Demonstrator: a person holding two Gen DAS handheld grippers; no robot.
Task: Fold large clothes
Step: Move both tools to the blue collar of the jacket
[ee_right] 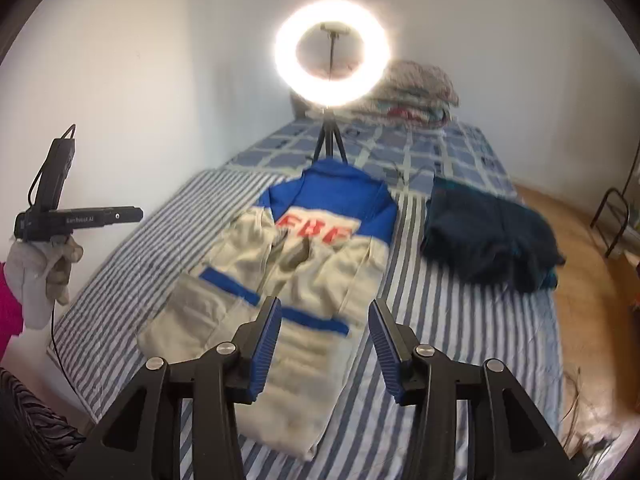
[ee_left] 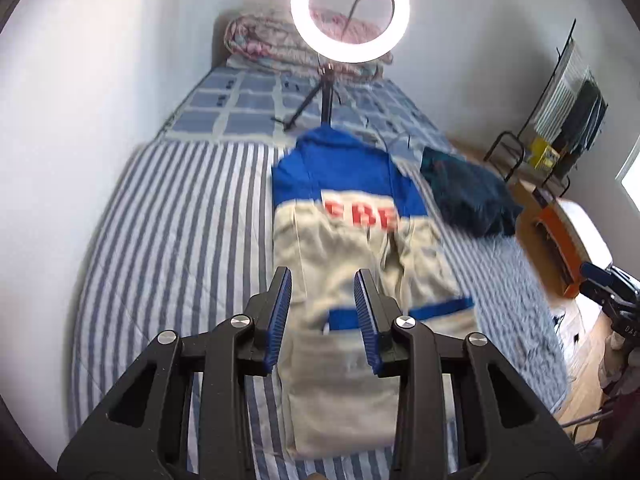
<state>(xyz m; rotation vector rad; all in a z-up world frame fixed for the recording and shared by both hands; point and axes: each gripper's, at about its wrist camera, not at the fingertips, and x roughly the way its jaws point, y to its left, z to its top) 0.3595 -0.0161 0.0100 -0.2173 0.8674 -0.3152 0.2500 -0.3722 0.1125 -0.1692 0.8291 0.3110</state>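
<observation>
A large beige and blue jacket (ee_left: 340,256) (ee_right: 320,272) with red letters lies flat on the striped bed sheet (ee_left: 180,240) (ee_right: 440,340), its sleeves folded in over the body. My left gripper (ee_left: 322,272) hangs above the jacket's lower half, jaws apart, with nothing between the blue pads. My right gripper (ee_right: 325,301) hovers over the jacket's hem side, also open and empty. At the left edge of the right wrist view, the left gripper (ee_right: 132,214) shows from the side, held by a gloved hand (ee_right: 48,276).
A lit ring light on a tripod (ee_left: 350,12) (ee_right: 332,64) stands on the bed beyond the jacket's collar. A dark teal pile of clothes (ee_left: 468,196) (ee_right: 488,232) lies to the jacket's right. A folded quilt (ee_left: 264,40) lies at the bed's far end. Wooden floor (ee_right: 580,280) and a metal rack (ee_left: 560,120) are on the right.
</observation>
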